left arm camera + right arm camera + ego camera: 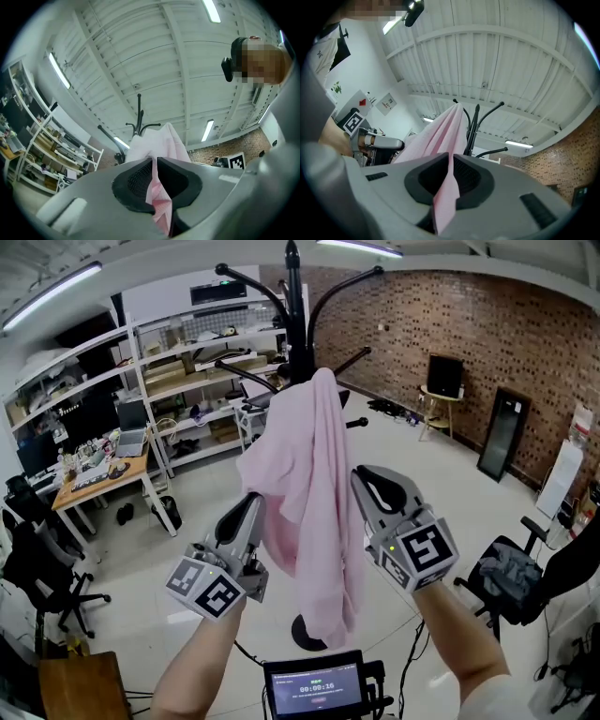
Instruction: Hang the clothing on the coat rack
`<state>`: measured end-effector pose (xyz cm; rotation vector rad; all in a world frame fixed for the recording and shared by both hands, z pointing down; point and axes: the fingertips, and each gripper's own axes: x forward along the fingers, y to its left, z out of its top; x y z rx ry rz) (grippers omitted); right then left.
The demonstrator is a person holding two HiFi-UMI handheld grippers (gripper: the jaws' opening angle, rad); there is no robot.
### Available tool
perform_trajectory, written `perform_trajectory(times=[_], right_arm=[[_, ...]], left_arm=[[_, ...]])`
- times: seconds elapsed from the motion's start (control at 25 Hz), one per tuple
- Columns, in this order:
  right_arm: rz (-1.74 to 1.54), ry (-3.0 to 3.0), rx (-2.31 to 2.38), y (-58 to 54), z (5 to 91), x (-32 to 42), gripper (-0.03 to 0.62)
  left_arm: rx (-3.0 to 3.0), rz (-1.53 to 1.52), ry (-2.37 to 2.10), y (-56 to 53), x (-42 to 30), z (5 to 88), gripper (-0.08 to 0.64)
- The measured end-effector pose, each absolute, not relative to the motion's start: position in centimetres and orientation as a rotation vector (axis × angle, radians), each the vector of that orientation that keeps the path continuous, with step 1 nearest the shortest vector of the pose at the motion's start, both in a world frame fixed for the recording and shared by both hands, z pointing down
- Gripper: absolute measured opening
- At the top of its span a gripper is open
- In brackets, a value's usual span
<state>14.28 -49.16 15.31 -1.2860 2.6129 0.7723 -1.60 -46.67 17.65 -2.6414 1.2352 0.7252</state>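
A pale pink garment (309,484) hangs draped over the black coat rack (293,296), its top bunched up against the pole. My left gripper (255,504) holds the cloth's left edge and my right gripper (360,480) holds its right edge, both at mid height. In the left gripper view the jaws of that gripper (154,161) stand close together with a fold of the pink garment (157,140) pinched between them, the rack (139,112) beyond. The right gripper (451,157) likewise pinches a strip of the garment (440,136) in front of the rack's arms (476,122).
The rack's round base (309,632) stands on the floor just ahead. A wooden desk (103,474) and white shelves (187,362) are at the left, and office chairs (37,568) (511,577) stand on both sides. A small screen (314,685) sits at my chest.
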Motion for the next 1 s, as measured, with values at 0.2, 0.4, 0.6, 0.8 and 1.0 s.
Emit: perform_trajectory(times=[0.2, 0.4, 0.6, 0.8, 1.0], right_arm=[[0.735, 2.622, -1.296, -49.1, 16.2, 14.6, 0.044], [0.729, 2.629, -1.287, -48.8, 16.3, 14.2, 0.044], [0.714, 2.630, -1.295, -48.3, 16.8, 14.3, 0.044], [0.707, 2.625, -1.307, -47.8, 17.1, 14.6, 0.044], [0.689, 2.622, -1.327, -47.5, 17.5, 14.9, 0.044]], left_arm=[[-2.655, 0.735, 1.276, -46.3, -2.0, 19.3, 0.038], [-2.667, 0.736, 1.277, -45.8, -2.1, 19.8, 0.038], [-2.686, 0.738, 1.275, -45.0, -1.9, 20.5, 0.038], [-2.711, 0.732, 1.273, -44.4, -1.5, 21.2, 0.038], [-2.731, 0.706, 1.255, -44.1, -1.0, 21.4, 0.038]])
